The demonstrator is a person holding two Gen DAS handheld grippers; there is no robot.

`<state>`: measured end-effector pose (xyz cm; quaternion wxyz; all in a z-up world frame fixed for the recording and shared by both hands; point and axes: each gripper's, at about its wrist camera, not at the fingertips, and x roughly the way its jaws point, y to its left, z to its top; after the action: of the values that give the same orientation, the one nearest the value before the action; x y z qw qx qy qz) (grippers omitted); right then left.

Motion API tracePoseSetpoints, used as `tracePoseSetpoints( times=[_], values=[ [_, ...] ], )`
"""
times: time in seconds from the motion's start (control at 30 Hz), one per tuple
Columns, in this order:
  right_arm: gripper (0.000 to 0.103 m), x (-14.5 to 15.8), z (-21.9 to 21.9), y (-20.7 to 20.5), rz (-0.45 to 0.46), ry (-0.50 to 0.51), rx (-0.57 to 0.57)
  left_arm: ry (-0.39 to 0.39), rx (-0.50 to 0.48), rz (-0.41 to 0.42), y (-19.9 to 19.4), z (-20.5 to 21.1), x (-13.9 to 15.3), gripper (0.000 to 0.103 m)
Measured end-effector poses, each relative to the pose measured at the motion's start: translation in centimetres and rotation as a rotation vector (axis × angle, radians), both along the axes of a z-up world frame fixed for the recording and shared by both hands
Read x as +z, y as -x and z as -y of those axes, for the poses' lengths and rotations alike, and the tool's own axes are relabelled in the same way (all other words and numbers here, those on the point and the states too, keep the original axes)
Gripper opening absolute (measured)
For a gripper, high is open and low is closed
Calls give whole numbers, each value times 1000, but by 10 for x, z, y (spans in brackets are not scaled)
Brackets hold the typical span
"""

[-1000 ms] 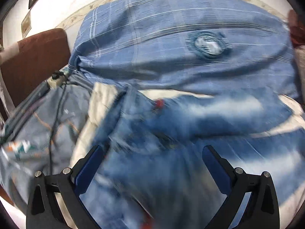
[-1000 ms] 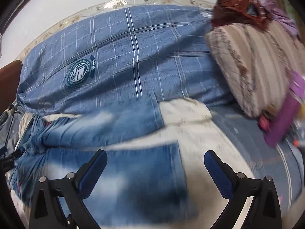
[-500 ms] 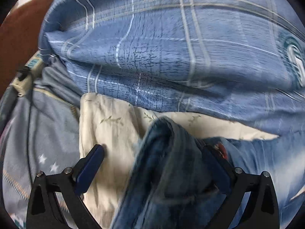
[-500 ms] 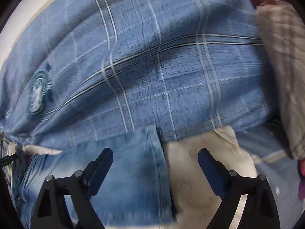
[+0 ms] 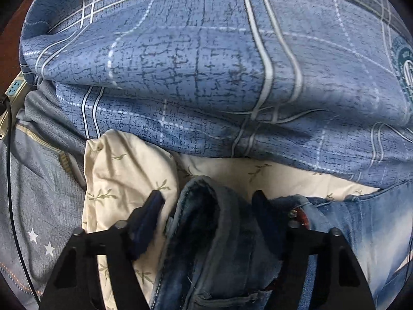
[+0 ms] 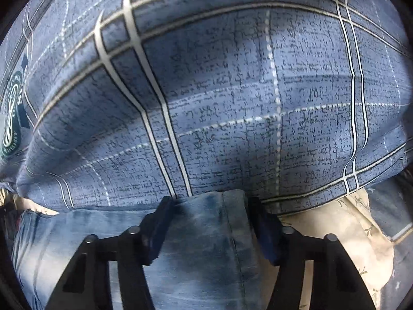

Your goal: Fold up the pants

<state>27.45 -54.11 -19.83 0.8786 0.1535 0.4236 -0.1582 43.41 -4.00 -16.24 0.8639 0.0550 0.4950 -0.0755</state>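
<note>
Faded blue jeans lie on a cream leaf-print sheet [image 5: 124, 170]. In the left wrist view the bunched waistband end [image 5: 206, 245] stands up between the fingers of my left gripper [image 5: 206, 204]. Its jaws are closing; a gap still shows between the left pad and the denim. A red-brown button [image 5: 299, 217] sits just right of the right finger. In the right wrist view a leg's hem end [image 6: 201, 245] lies flat between the fingers of my right gripper [image 6: 210, 206]. Its jaws are closing too, the right finger at the hem's edge, no pinch visible.
A bulky blue plaid quilt [image 5: 206, 77] rises directly behind the jeans and fills most of the right wrist view as well, quilt [image 6: 232, 103]. Grey star-print bedding [image 5: 38, 206], a black cable [image 5: 10, 180] and a power strip [image 5: 15, 87] lie at the left.
Both grippers moved forward toward the quilt and lower onto the jeans. Both pairs of jaws narrowed from wide open, the left around the waistband, the right around the hem.
</note>
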Motion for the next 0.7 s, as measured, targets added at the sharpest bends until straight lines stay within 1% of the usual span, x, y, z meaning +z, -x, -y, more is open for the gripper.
tracePoseSetpoints(
  times=[0.03, 0.07, 0.1, 0.23, 0.3, 0.33, 0.37, 0.4, 0.47, 0.53, 0.57, 0.6, 0.63, 0.67, 0.7],
  values=[
    [49, 0, -2, 0, -3, 6, 6, 15, -3, 2, 1, -1, 2, 67],
    [44, 1, -5, -3, -9, 16, 13, 27, -4, 2, 1, -5, 4, 64],
    [43, 1, -10, -6, -18, 35, 17, 36, -5, 3, 2, -7, 6, 63],
    [42, 2, -17, -6, -25, 35, 17, 41, -28, 40, 17, -10, 19, 65],
    [43, -1, -17, -5, -34, 10, 10, 54, -38, 33, 25, -7, 19, 80],
    [50, -2, -16, -6, -40, 0, -1, 51, -45, 27, 24, -3, 18, 81],
    [56, -4, -14, -7, -47, -13, -13, 28, -46, 29, 25, 2, 15, 81],
    [57, -3, -8, -9, -49, -29, -17, 3, -42, 28, 23, 8, 14, 81],
    [58, 0, -3, -10, -42, -31, -20, -2, -34, 15, 18, 18, 6, 80],
    [58, -2, -6, -13, -38, -18, -12, -15, -23, 2, 13, 21, 1, 58],
    [56, -2, -8, -17, -39, -7, -5, -12, -24, -10, 9, 17, -1, 45],
    [44, -3, -10, -20, -36, 12, 3, 1, -25, -21, 4, 18, -2, 40],
    [28, -2, -16, -21, -30, 7, 11, 8, -23, -19, 4, 17, -1, 36],
    [23, -3, -23, -21, -21, -3, 19, 5, -25, -13, 4, 17, 1, 30],
    [21, 3, -30, -20, -1, 13, 19, 8, -30, -5, 4, 13, 4, 28]
  ],
)
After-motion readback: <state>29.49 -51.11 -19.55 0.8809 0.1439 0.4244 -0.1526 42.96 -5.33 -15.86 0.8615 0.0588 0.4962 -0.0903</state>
